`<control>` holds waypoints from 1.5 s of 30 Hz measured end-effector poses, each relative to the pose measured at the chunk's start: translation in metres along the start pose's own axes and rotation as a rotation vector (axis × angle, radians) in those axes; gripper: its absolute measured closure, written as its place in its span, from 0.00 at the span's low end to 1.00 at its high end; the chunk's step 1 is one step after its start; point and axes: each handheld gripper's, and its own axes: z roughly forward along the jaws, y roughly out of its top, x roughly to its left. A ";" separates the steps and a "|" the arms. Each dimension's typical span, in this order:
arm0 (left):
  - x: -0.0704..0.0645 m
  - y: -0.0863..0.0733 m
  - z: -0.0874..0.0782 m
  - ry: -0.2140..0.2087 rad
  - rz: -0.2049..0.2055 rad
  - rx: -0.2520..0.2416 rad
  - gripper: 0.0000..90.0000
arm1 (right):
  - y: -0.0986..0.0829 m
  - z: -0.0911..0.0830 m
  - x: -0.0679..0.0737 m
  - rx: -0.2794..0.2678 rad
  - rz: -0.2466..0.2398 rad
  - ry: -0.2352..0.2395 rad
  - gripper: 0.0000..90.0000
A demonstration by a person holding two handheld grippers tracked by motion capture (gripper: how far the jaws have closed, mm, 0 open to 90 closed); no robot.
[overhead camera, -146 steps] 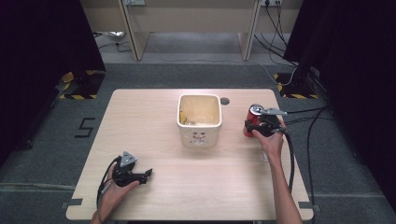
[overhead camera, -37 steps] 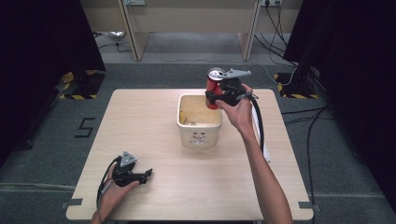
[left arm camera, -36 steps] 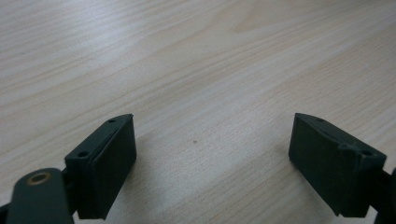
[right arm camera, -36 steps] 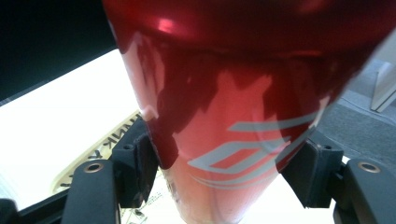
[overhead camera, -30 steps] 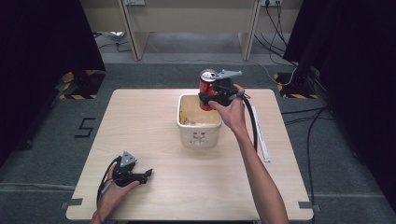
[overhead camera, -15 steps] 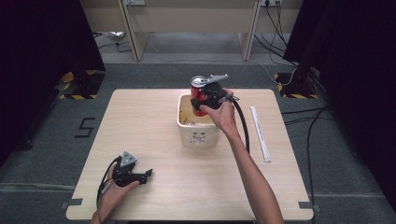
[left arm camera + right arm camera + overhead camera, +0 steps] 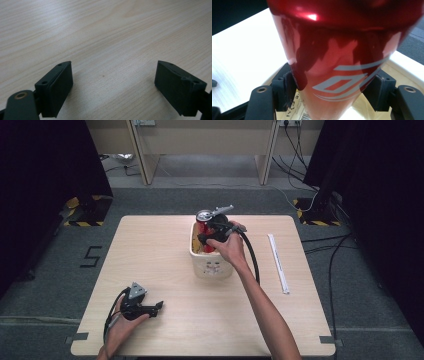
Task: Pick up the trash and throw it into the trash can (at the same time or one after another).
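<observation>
We find the left tongs resting near the counter's near left corner, jaws spread wide over bare wood and holding nothing; the left gripper view confirms an empty gap between the pads.

At the counter's middle, toward the far edge, stands a cream bin. The right tongs hold a red can upright directly over the bin's opening, the can's lower part already level with or just below the rim. In the right gripper view the jaws are closed on the can's lower body, one pad on each side.

Toward the right edge lies a long white strip, well apart from the work.

Risks, in our judgement: the grip sits low on a smooth, tapering wall, so the can could tip or slide in the pads during lowering. Letting go early would drop it onto the bin's contents, where it may land askew. A drift sideways could catch the rim and shift the bin.
</observation>
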 end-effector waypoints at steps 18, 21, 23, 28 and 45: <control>0.000 0.000 0.000 -0.002 0.002 -0.002 0.16 | -0.007 0.011 0.008 0.050 -0.004 0.028 0.38; 0.000 0.000 0.000 -0.002 0.002 -0.002 0.16 | -0.009 0.013 0.007 0.059 -0.008 0.029 0.38; 0.000 0.000 0.000 -0.002 0.002 -0.002 0.16 | -0.009 0.013 0.008 0.062 -0.008 0.032 0.38; 0.000 0.000 0.000 -0.003 0.002 -0.001 0.16 | -0.009 0.014 0.009 0.062 -0.009 0.047 0.37; 0.000 0.000 0.000 -0.004 0.007 0.001 0.16 | -0.007 -0.008 -0.001 -0.012 0.026 0.070 0.25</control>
